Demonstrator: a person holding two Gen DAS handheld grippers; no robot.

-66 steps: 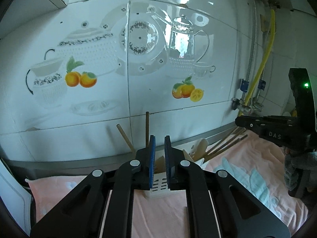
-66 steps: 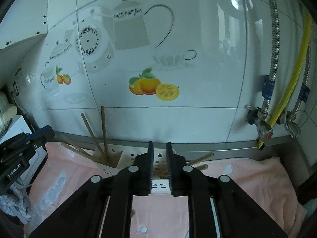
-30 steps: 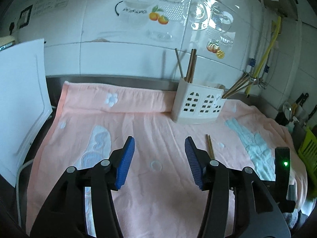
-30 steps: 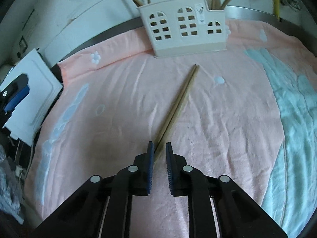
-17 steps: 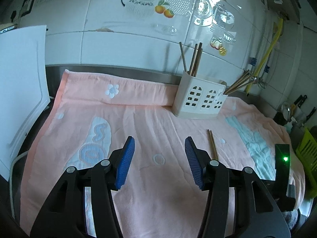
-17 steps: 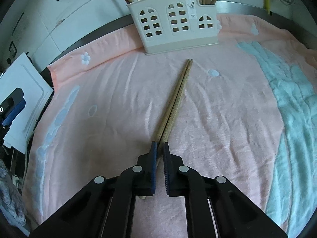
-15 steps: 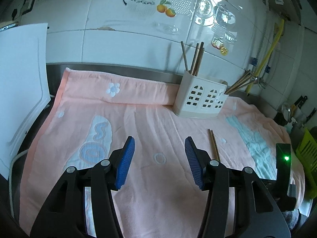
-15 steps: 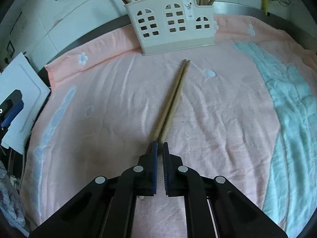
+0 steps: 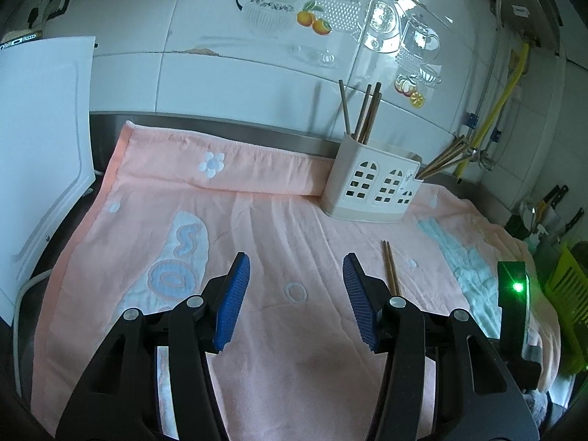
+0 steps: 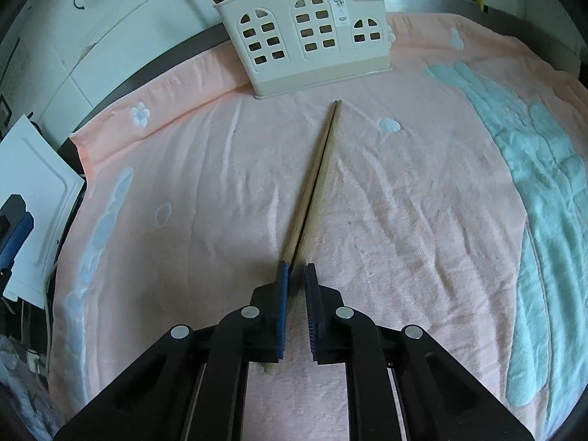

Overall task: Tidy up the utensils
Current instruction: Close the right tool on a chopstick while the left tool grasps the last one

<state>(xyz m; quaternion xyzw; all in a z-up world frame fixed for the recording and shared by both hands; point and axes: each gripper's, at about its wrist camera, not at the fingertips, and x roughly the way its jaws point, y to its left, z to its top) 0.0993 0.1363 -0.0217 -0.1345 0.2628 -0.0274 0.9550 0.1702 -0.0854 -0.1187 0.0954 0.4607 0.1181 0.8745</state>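
Observation:
A pair of wooden chopsticks point(image 10: 316, 176) lies on the pink towel point(image 10: 205, 169), pointing toward the cream utensil holder point(image 10: 312, 36) at the back. My right gripper point(image 10: 296, 270) is down over their near ends, its jaws nearly closed around them. In the left wrist view the same chopsticks point(image 9: 390, 267) lie right of my left gripper point(image 9: 296, 294), which is open and empty above the towel point(image 9: 257, 228). The holder point(image 9: 373, 189) stands near the wall with several chopsticks upright in it.
A white cutting board point(image 9: 36, 154) leans at the left edge. Yellow and metal hoses point(image 9: 503, 99) run down the tiled wall at the right. A green basket point(image 9: 567, 294) and knives sit at the far right.
My right gripper has come down over the near ends of the chopsticks and closed on them. The left gripper has opened and pulled back from the holder, then stayed still.

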